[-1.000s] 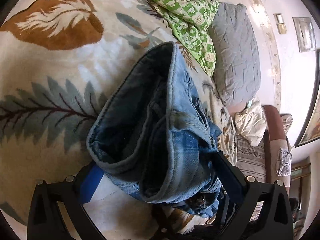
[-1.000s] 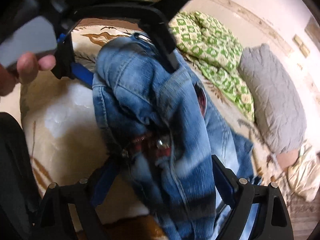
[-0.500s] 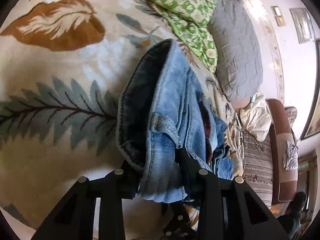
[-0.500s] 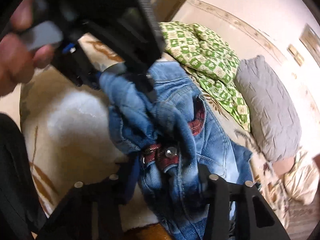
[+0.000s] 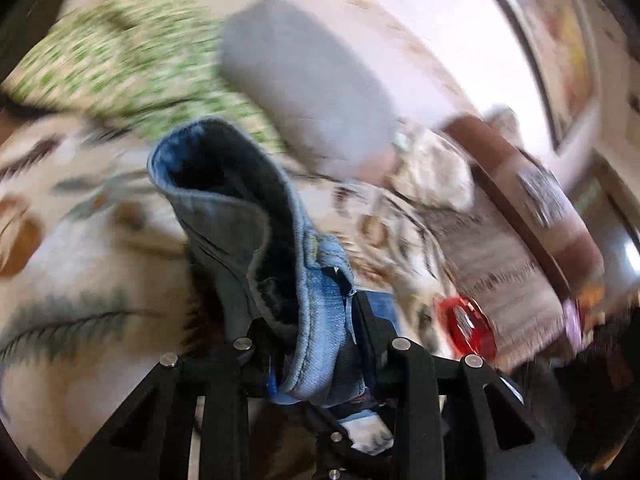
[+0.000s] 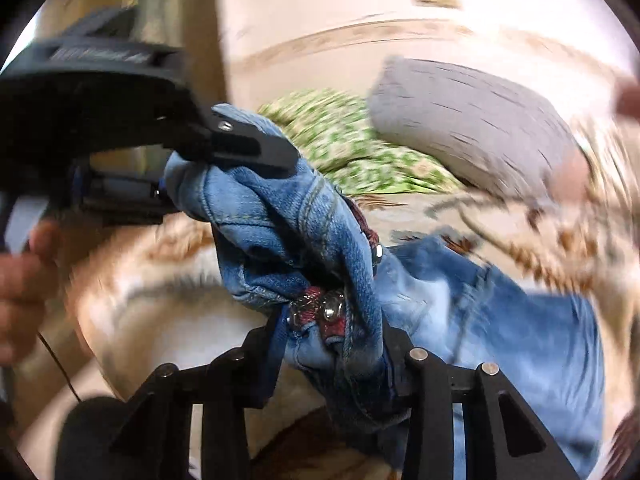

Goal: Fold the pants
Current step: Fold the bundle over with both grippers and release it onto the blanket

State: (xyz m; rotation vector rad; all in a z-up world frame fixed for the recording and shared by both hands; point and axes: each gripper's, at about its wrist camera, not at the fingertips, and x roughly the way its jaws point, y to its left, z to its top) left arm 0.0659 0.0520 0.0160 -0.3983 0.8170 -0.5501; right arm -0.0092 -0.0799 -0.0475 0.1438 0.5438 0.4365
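Note:
Blue denim pants [image 6: 304, 240] hang bunched between both grippers above a leaf-print bed cover [image 5: 80, 272]. My left gripper [image 5: 316, 344] is shut on the pants' waistband [image 5: 320, 300], which stands up in front of the camera. My right gripper [image 6: 332, 344] is shut on the waistband by the metal button [image 6: 330, 312]. The left gripper also shows in the right wrist view [image 6: 248, 148], clamped on the denim at upper left. The rest of the pants [image 6: 520, 320] trails down to the right onto the bed.
A green patterned blanket [image 5: 132, 60] and a grey pillow [image 5: 308, 92] lie at the far side of the bed. A brown chair [image 5: 532, 216] and a red object [image 5: 468, 328] stand to the right. Both views are motion-blurred.
Both grippers closed on the waistband and lifted it. The views swung up toward the pillow and wall, and the pants now hang off the bed cover.

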